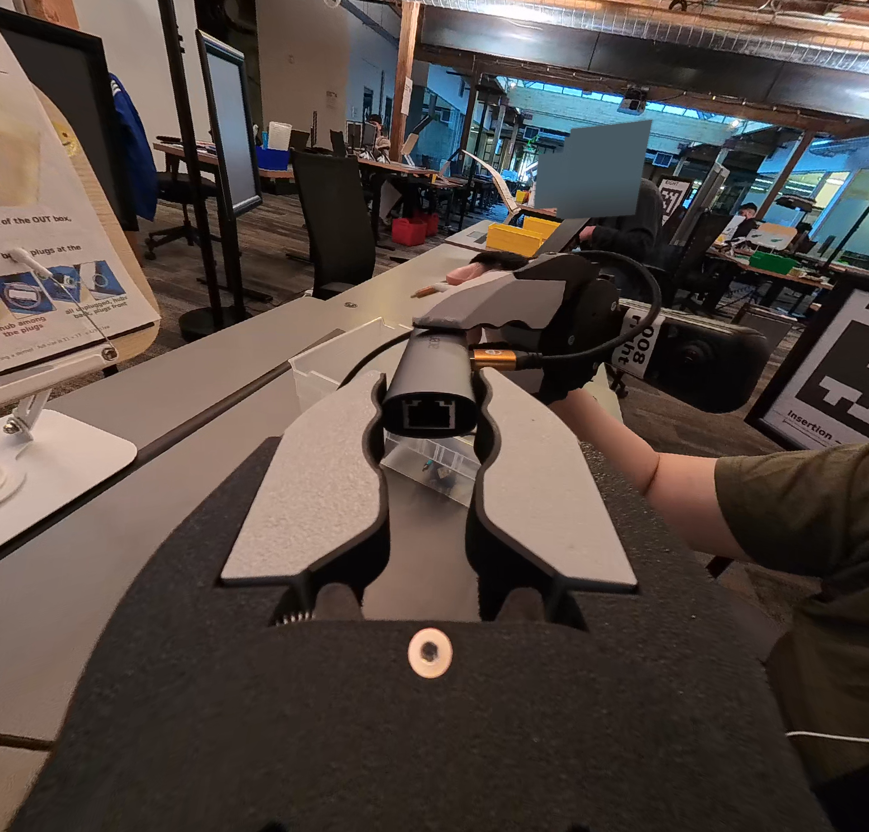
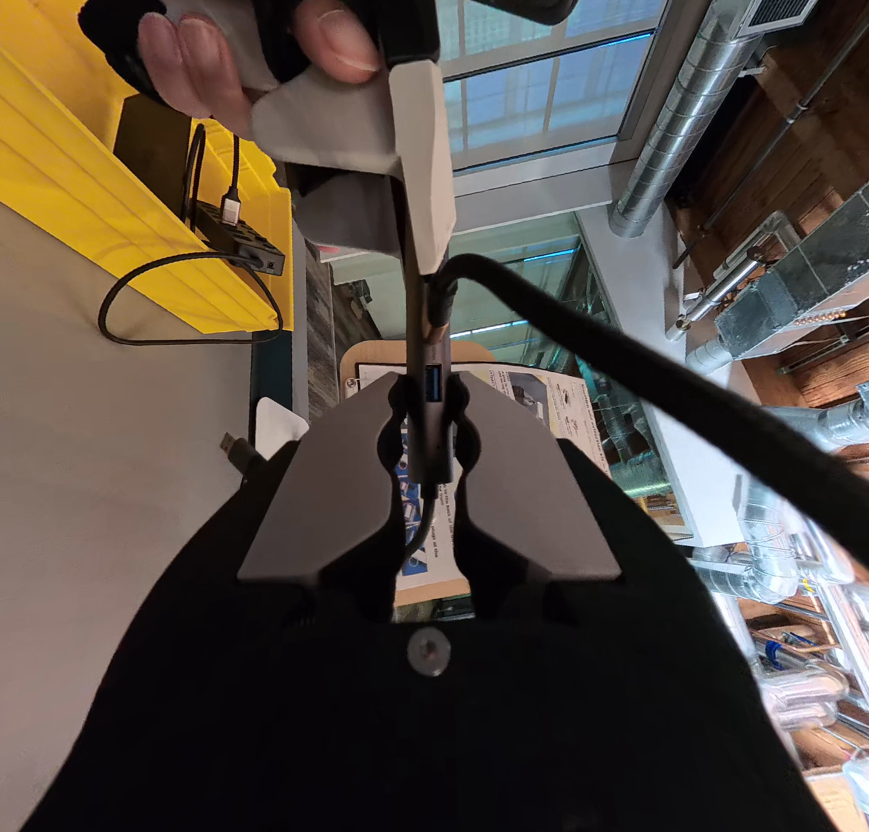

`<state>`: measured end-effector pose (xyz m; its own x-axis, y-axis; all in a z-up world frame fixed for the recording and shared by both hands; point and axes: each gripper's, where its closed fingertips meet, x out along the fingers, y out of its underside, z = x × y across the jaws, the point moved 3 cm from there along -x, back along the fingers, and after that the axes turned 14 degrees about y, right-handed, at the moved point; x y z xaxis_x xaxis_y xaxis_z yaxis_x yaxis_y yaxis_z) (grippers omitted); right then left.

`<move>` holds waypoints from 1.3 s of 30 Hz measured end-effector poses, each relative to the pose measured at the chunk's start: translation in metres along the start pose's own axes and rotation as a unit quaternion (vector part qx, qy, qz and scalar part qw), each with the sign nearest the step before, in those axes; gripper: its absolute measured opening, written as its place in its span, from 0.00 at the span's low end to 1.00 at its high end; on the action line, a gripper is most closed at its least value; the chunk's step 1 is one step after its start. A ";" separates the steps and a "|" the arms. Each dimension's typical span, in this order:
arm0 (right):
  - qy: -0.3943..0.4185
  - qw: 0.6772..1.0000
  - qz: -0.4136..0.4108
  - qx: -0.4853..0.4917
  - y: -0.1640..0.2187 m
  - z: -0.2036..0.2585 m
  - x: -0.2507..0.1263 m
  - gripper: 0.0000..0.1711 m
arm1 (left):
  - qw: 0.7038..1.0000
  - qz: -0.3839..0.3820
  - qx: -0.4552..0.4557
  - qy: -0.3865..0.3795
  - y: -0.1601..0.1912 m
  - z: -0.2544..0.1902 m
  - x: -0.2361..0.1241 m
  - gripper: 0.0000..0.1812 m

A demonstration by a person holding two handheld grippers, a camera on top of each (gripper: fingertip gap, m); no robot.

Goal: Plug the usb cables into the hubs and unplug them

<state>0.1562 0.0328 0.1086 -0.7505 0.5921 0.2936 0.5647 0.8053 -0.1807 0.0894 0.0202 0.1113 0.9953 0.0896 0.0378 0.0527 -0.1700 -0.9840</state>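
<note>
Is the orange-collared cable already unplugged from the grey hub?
No: in the left wrist view the orange-collared plug sits seated in the side of the grey hub, which the left tongs hold.

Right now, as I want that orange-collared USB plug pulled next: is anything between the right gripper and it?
Nothing visible does. The orange-collared USB plug sits in the grey hub's side, beside the right gripper, itself shut on that hub; only the plug's braided cable loops nearby.
</note>
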 end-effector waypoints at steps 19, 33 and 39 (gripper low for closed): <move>0.021 0.999 -0.022 -0.039 -0.005 -0.002 -0.003 0.12 | 0.996 0.028 0.080 0.008 0.004 -0.008 0.008 0.20; -0.055 0.998 -0.007 0.038 -0.002 0.002 -0.008 0.11 | 0.997 0.024 -0.029 0.061 0.013 -0.001 0.006 0.20; -0.066 0.997 -0.035 0.033 -0.004 0.002 -0.015 0.11 | 0.994 0.006 -0.041 0.102 0.014 -0.005 0.008 0.20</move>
<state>0.1644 0.0210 0.1029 -0.8280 0.5303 0.1820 0.4893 0.8420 -0.2274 0.0982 0.0135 0.0987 0.9912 -0.1130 0.0684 0.0382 -0.2505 -0.9674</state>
